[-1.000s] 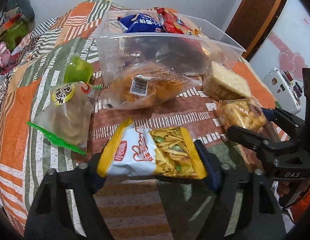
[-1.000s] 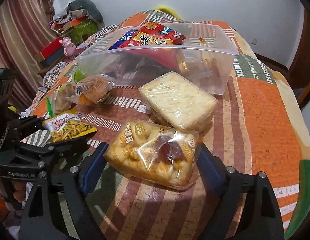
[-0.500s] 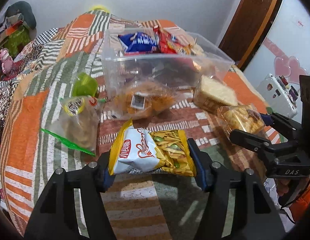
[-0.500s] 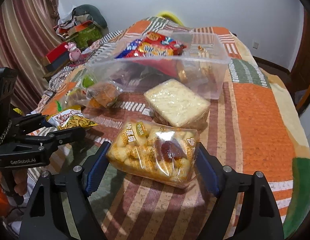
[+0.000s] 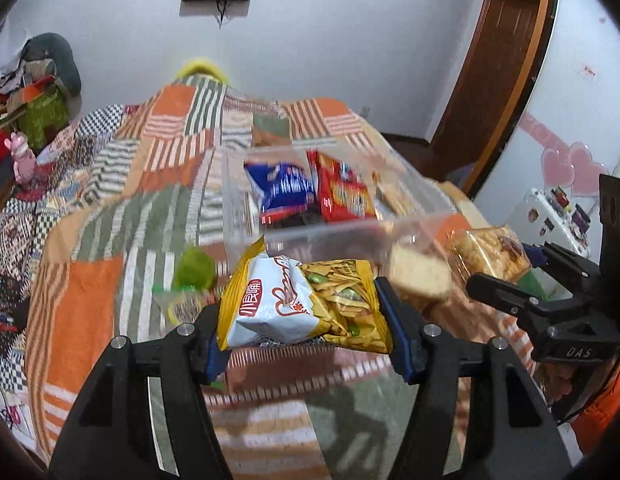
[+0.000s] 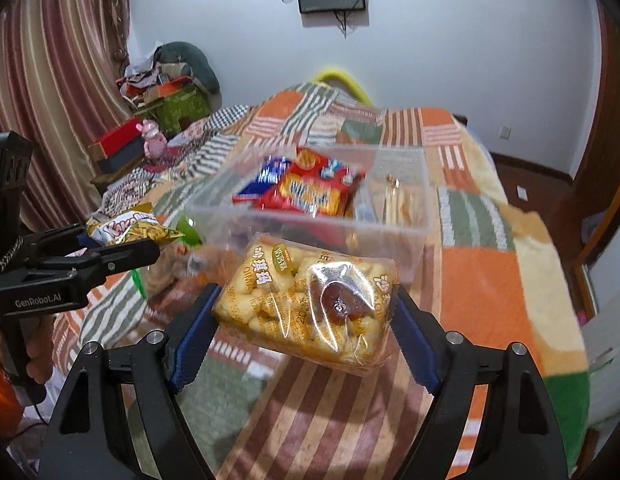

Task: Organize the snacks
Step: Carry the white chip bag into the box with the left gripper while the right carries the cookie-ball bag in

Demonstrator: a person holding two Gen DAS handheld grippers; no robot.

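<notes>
My left gripper (image 5: 306, 344) is shut on a yellow and white bag of snack sticks (image 5: 302, 304) and holds it up above the bed, in front of the clear plastic bin (image 5: 350, 236). My right gripper (image 6: 306, 336) is shut on a clear pack of puffed snacks (image 6: 306, 300), also lifted, just before the bin (image 6: 310, 220). The bin holds a blue bag (image 5: 282, 188) and a red bag (image 5: 342, 192). The left gripper and its bag show in the right wrist view (image 6: 130, 232); the right gripper's pack shows in the left wrist view (image 5: 490, 248).
A patchwork quilt (image 5: 110, 200) covers the bed. A pale bread pack (image 5: 422, 276) and a green-lidded snack bag (image 5: 190, 276) lie near the bin. A brown door (image 5: 498, 60) is at the right, clutter (image 6: 162, 92) and curtains at the left.
Both grippers have lifted their snack packs off the quilt and raised them toward the bin. The views now tilt higher, showing the wall and the bin's inside.
</notes>
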